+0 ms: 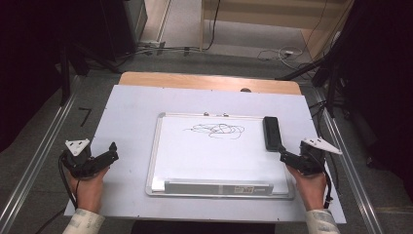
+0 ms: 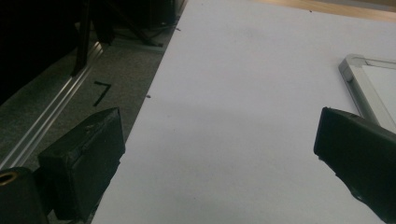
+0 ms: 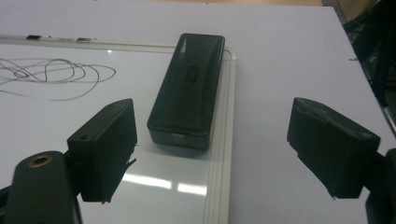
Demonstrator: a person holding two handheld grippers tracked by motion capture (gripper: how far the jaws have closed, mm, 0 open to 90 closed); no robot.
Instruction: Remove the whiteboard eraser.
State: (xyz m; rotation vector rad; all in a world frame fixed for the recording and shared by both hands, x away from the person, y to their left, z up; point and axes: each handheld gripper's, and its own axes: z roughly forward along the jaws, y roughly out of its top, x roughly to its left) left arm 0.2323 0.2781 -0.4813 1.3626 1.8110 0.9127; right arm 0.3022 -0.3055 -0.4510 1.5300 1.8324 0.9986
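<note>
One eraser (image 3: 187, 88), one whiteboard (image 1: 195, 156), one scribble (image 1: 214, 129).

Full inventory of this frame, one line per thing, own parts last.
whiteboard: 1, white with silver frame, flat at the middle of the sheet
scribble: 1, black, upper part of the whiteboard
eraser: 1, black, on the whiteboard's right edge, just ahead of the right gripper
tray: 1, grey, along the whiteboard's near edge
sheet: 1, pale lilac-white, covers the table
table: 1, wood, far edge shows beyond the sheet
cables: several, black and white, on the floor beyond the table
left gripper: 1, black, open, left of the whiteboard
right gripper: 1, black, open, by the eraser
hands: 2, near edge, pale sleeves
</note>
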